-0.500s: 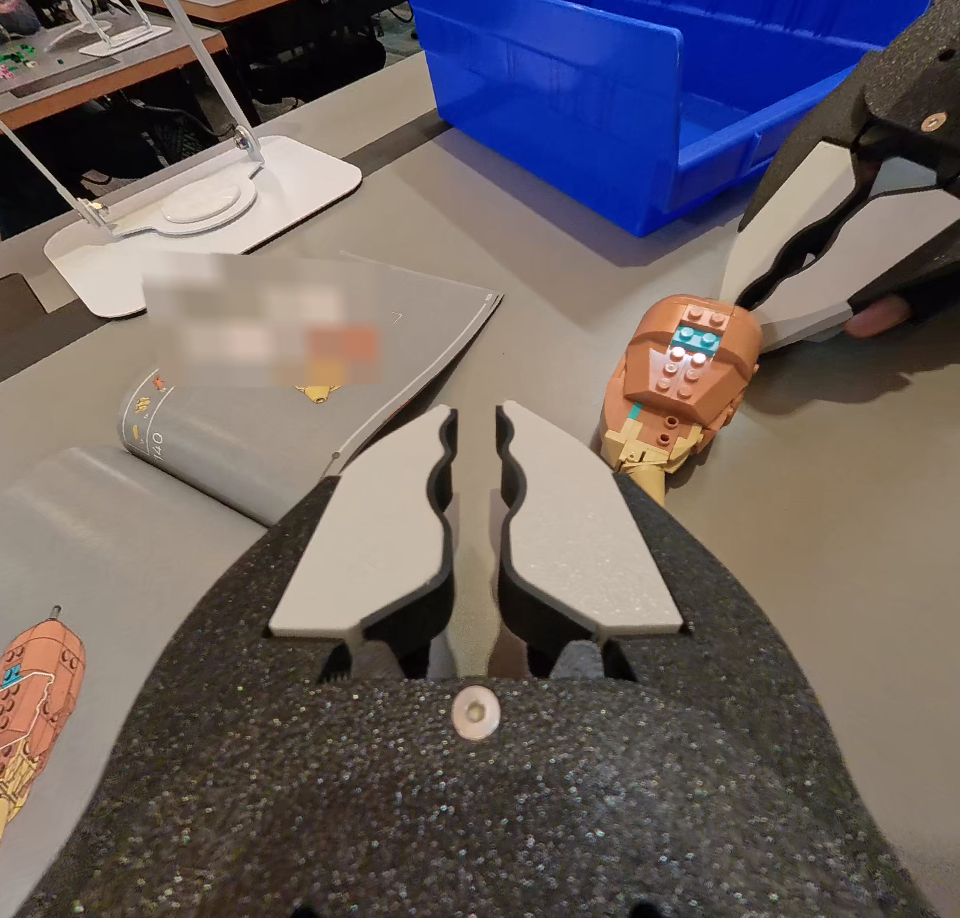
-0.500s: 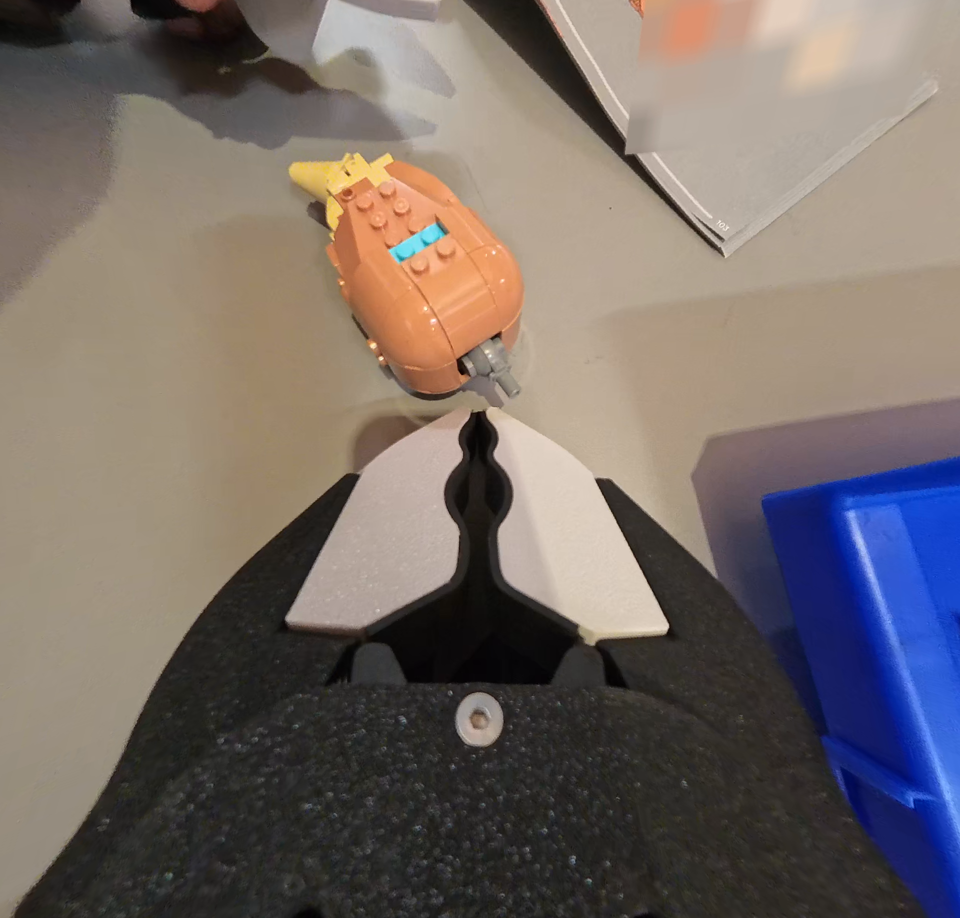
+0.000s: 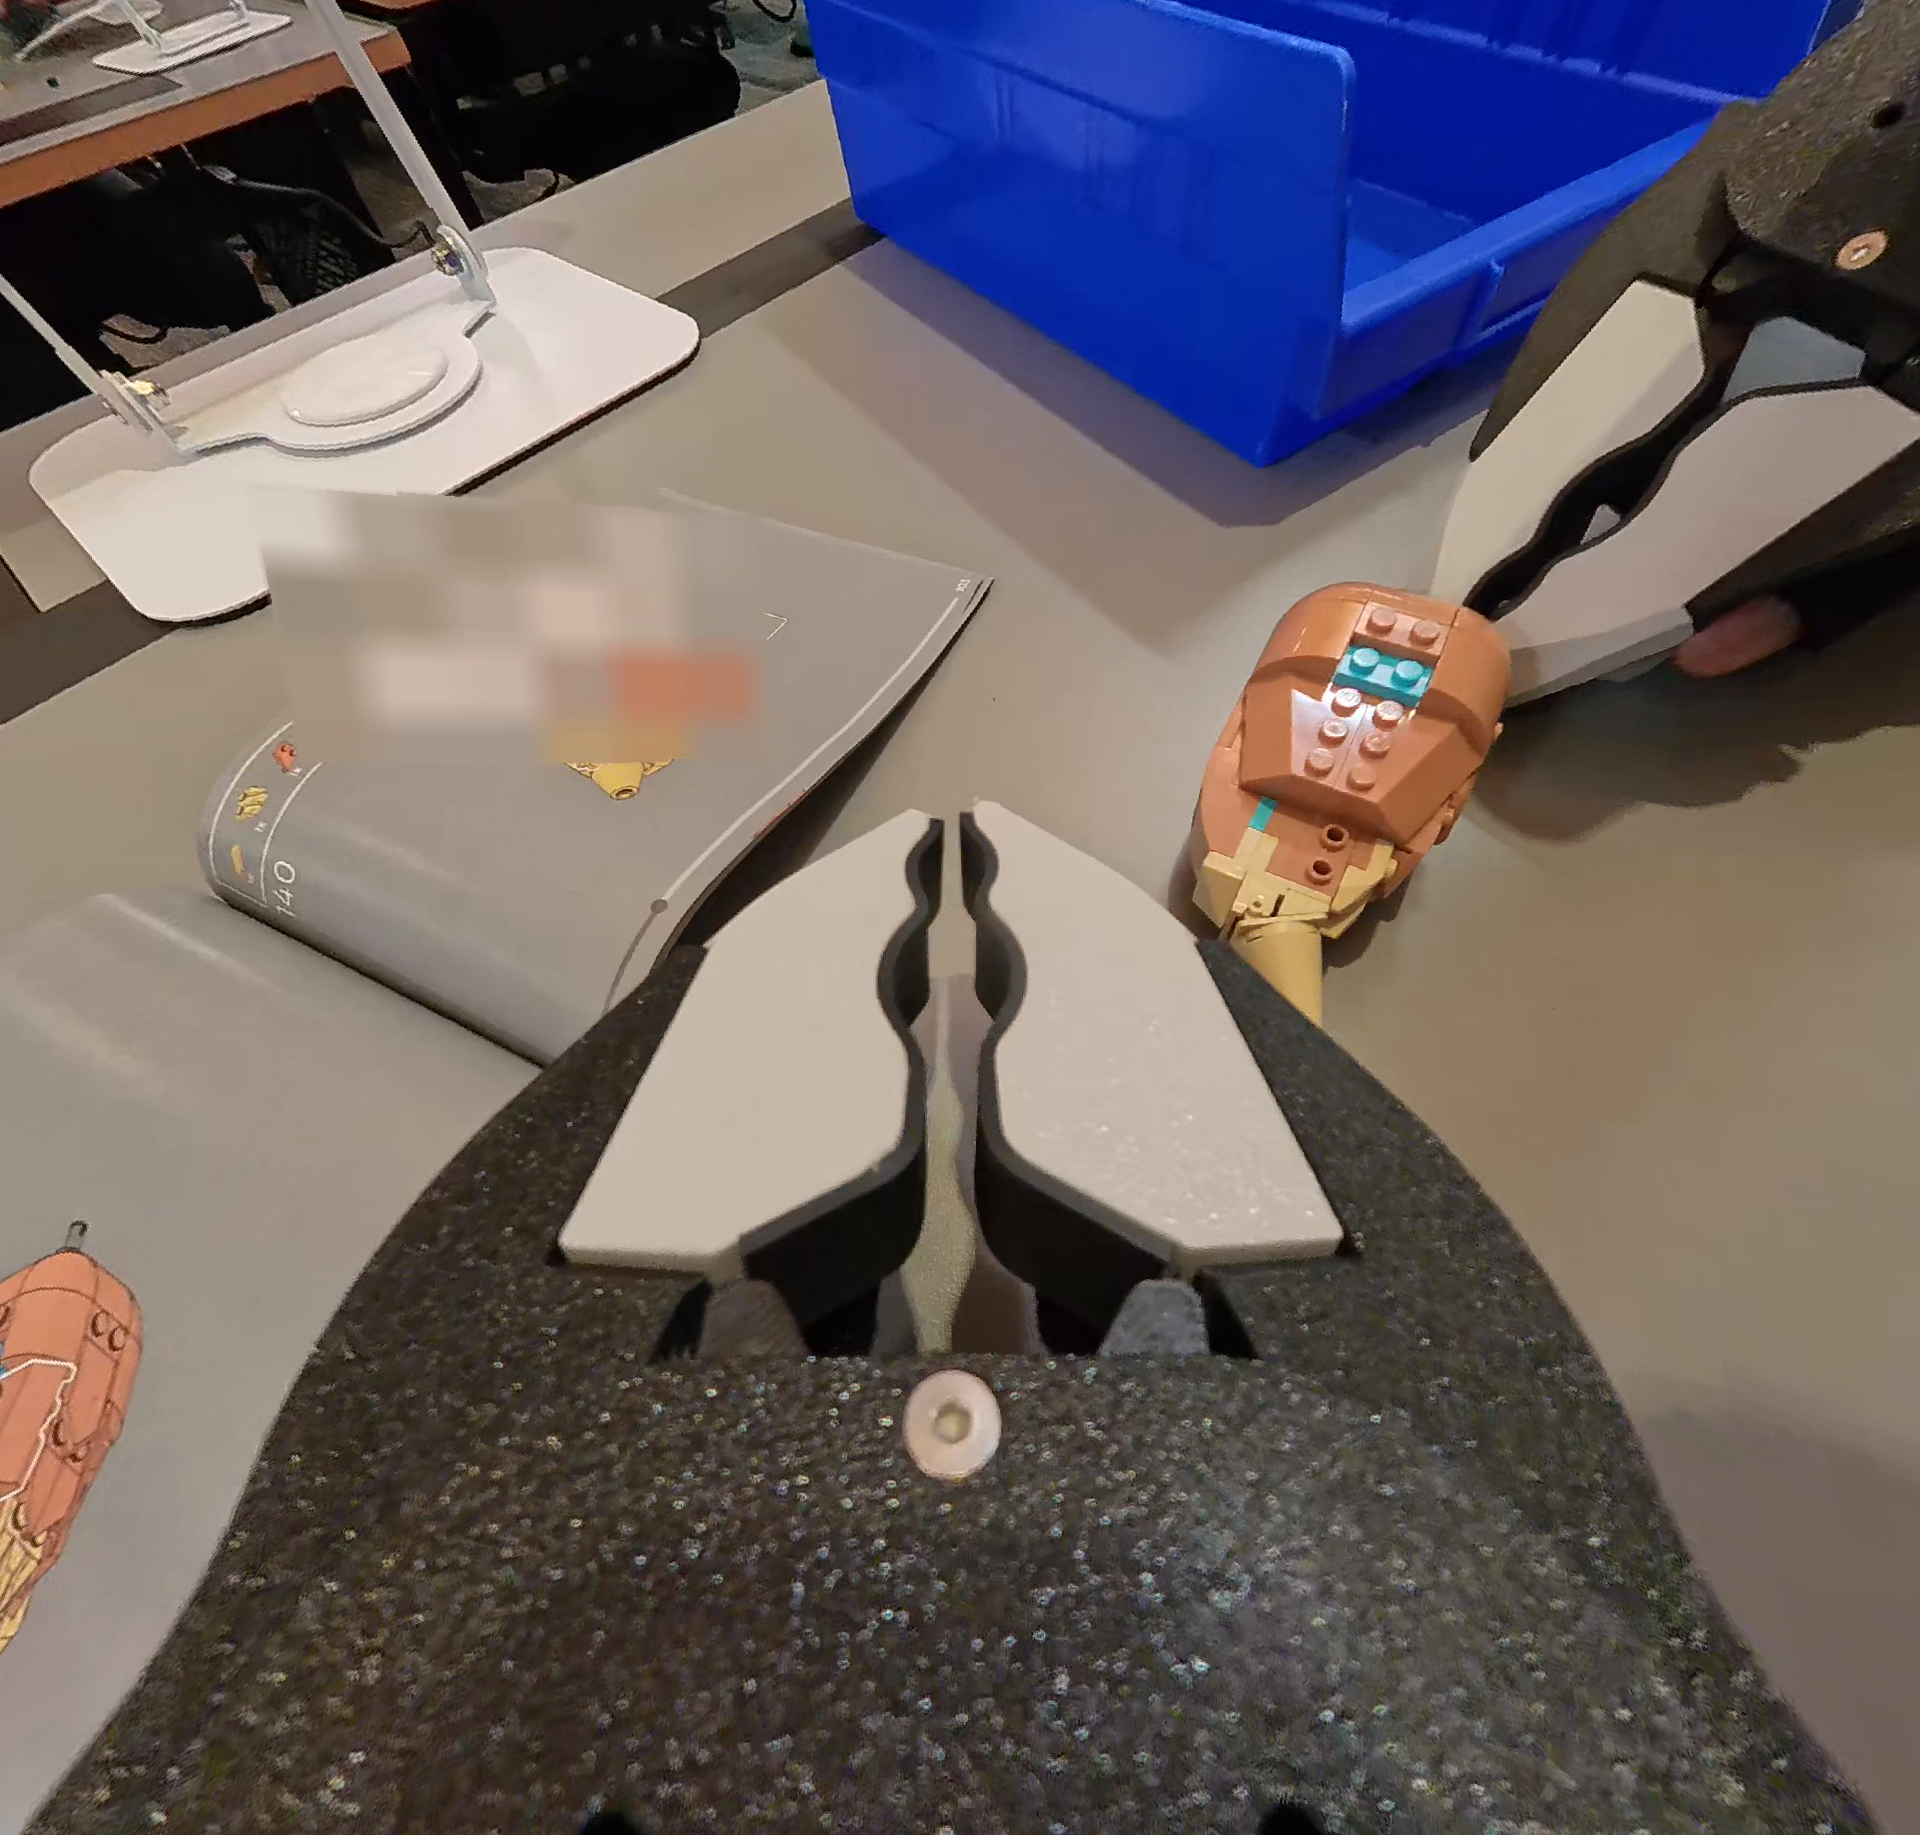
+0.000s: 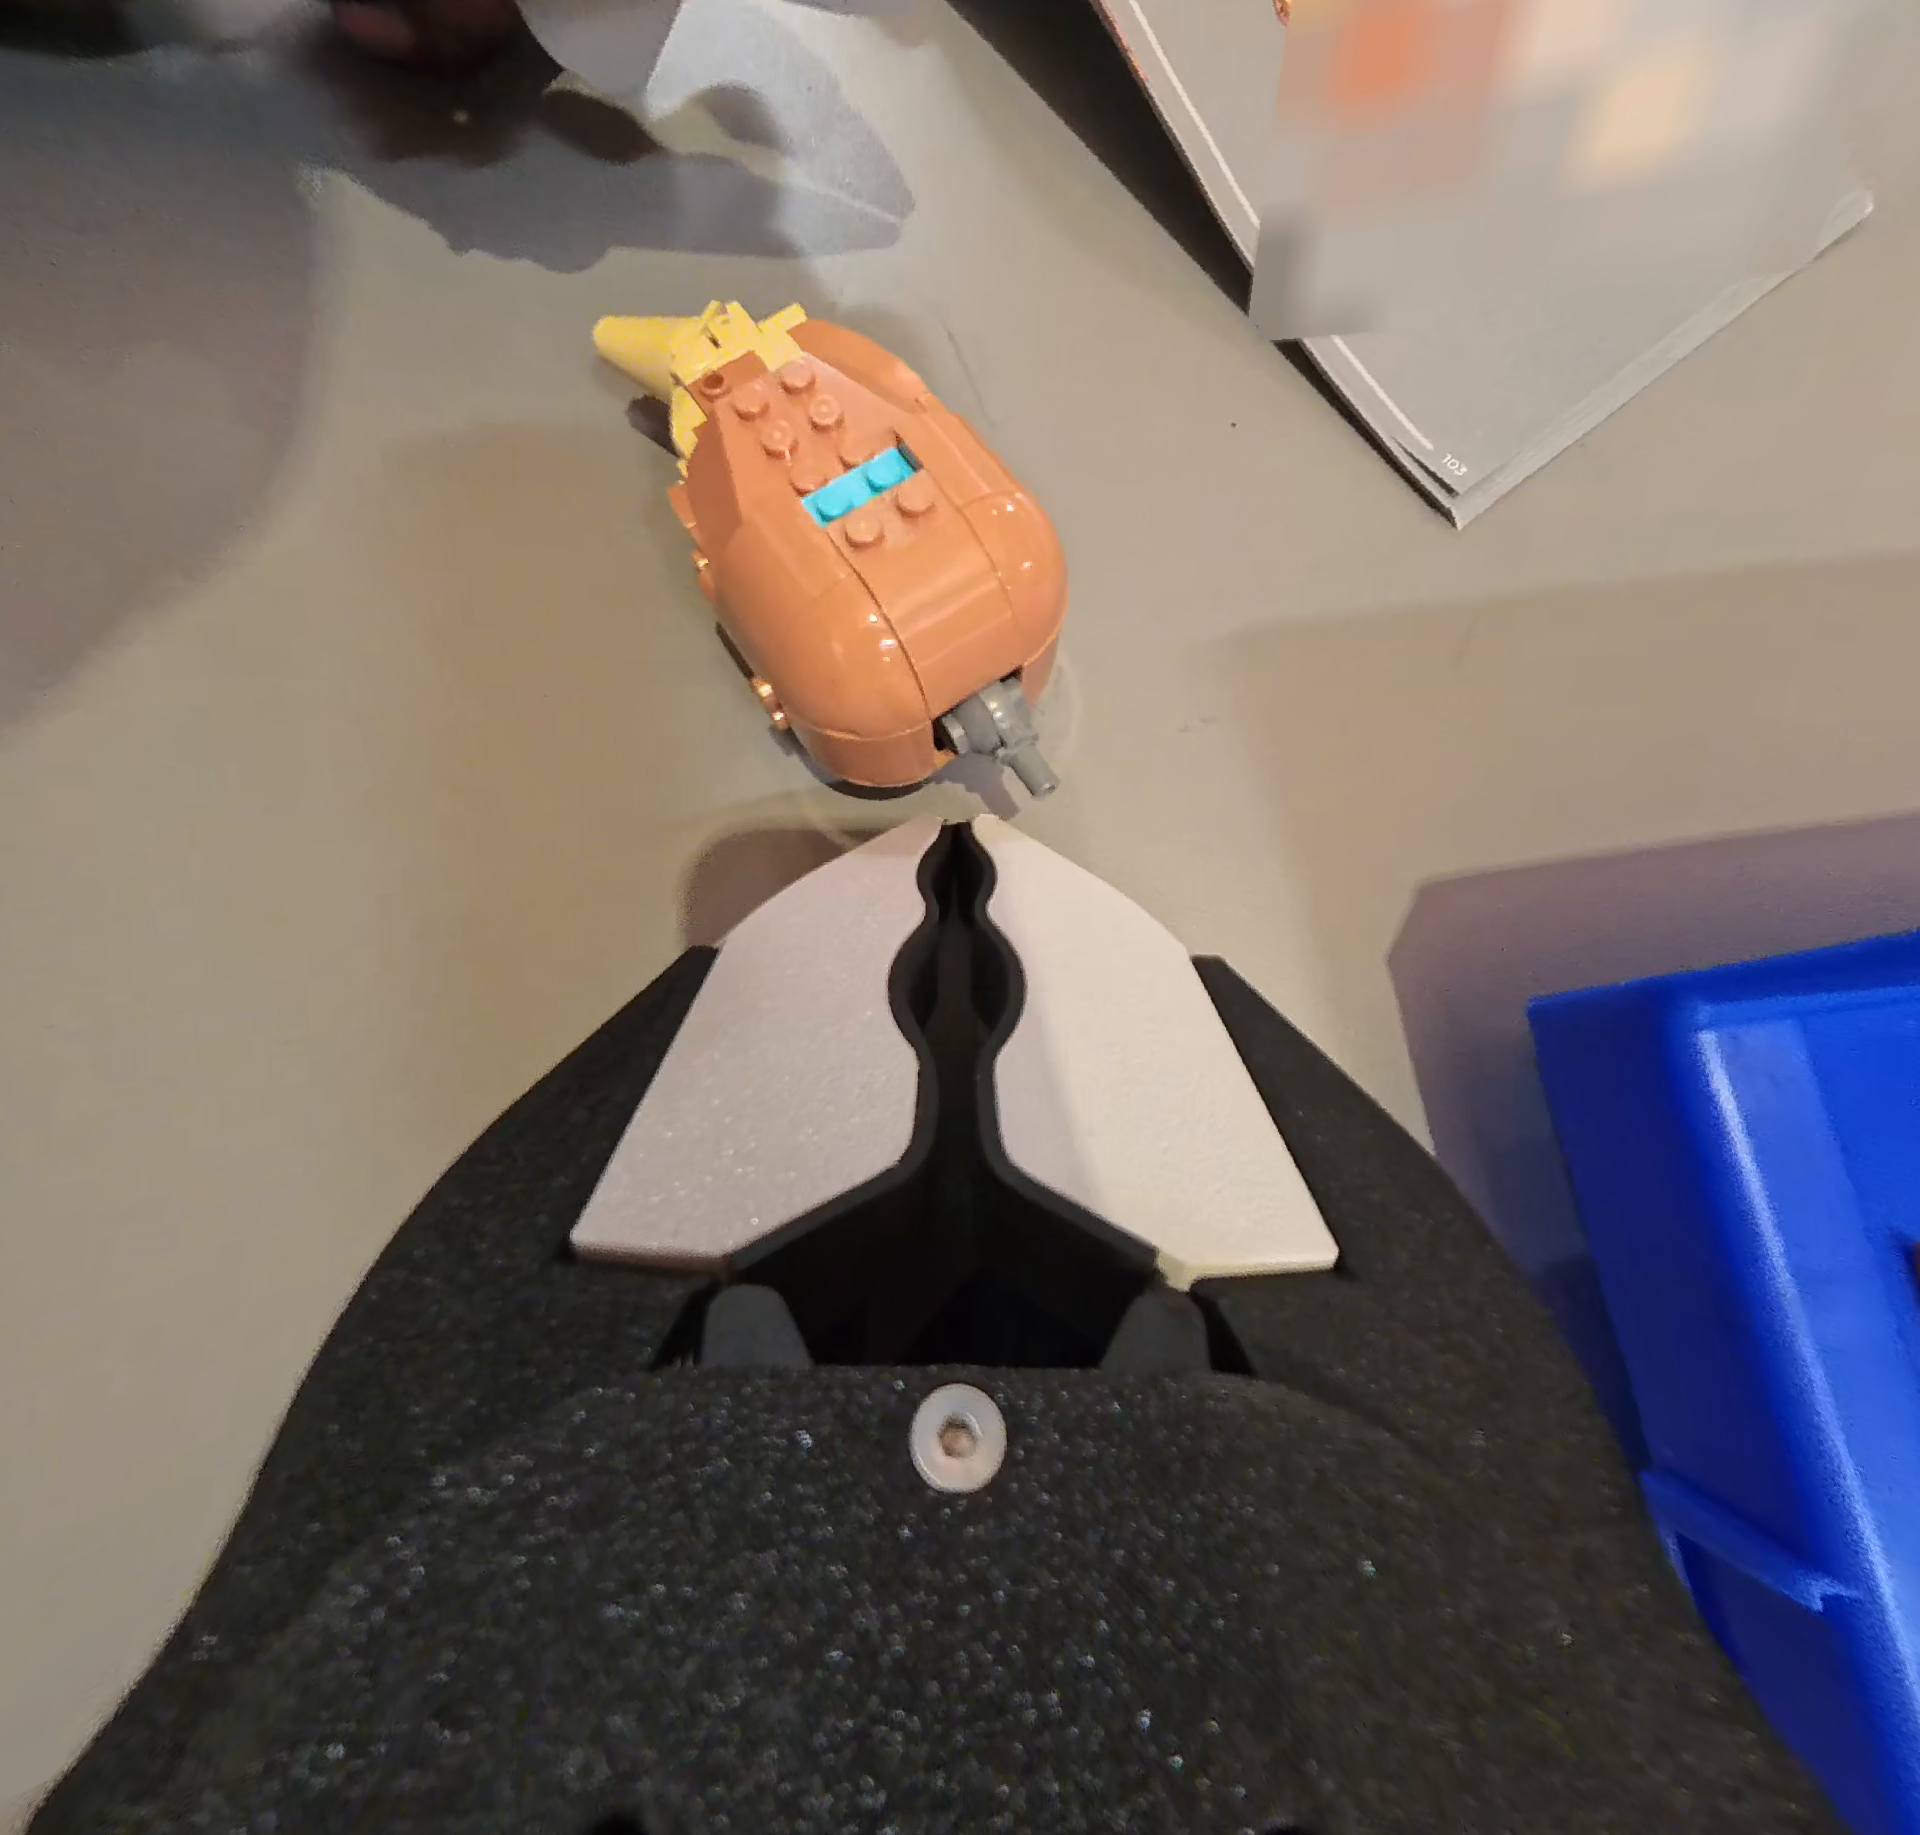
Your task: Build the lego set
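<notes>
On the tabletop (image 3: 1039,497), the lego model (image 3: 1351,746) lies ahead-right of the left tool (image 3: 951,824), booklet (image 3: 540,829) ahead-left, bin (image 3: 1091,175) beyond.

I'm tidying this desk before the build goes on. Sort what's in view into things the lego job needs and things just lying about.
Needed:
- brown lego model, lying on the table
- open instruction booklet
- blue parts bin
- left gripper, shut, empty
- right gripper, shut, tips just short of the model's grey pin

Lying about:
- white stand behind the booklet
</notes>
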The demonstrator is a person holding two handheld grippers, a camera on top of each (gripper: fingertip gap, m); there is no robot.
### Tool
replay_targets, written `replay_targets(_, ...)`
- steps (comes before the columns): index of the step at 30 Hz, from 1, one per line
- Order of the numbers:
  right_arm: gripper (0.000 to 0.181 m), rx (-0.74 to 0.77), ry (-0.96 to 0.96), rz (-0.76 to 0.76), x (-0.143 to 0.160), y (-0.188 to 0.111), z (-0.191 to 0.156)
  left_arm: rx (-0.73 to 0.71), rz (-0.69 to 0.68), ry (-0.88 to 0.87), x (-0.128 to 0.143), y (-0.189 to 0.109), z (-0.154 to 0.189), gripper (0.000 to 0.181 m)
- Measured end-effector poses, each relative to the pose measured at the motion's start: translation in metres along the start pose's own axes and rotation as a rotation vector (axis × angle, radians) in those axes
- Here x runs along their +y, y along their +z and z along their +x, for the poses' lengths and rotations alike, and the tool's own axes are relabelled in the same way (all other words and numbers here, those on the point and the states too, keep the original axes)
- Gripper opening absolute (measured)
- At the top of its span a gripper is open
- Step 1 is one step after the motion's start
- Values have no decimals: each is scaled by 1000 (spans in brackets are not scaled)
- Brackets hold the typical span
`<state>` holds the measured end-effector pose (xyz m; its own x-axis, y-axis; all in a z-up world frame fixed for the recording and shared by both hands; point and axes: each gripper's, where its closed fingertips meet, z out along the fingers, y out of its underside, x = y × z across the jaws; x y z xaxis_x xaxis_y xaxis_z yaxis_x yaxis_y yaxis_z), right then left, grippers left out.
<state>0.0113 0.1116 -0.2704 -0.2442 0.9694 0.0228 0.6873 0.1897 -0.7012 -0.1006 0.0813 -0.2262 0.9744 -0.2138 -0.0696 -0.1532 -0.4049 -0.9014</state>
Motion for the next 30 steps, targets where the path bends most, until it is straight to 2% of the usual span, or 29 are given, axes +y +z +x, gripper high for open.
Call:
replay_targets(3, 0, -18, -10, 43, -9, -7, -5, 0, 1, 4, 0, 0, 0, 3)
replay_targets(5, 1, -30, -11, 105, -23, -22, -11, -1, -1, 4, 0, 0, 0, 4)
replay_targets(9, 5, 16, -34, 168, -38, -86, -4, -5, -9, 8, 1, 1, 0, 3)
replay_targets(13, 9, 199, -108, 66, -28, -161, 50, -4, 6, 49, -1, 1, 0, 5)
replay_targets(16, 12, 255, -176, -86, -7, -185, 98, -9, 24, 94, -3, 2, -1, 7)
replay_targets(19, 15, 197, -210, -182, 10, -177, 131, -35, 27, 125, -4, 4, -8, 8)
replay_targets(23, 21, 110, -275, -336, 32, -133, 156, -56, 12, 113, -4, 8, -14, 8)
replay_targets(26, 23, 67, -323, -410, 41, -107, 160, -39, 12, 119, -4, 8, -12, 10)
replay_targets(30, 24, 40, -354, -418, 37, -92, 156, -34, 5, 148, -1, 6, -12, 11)
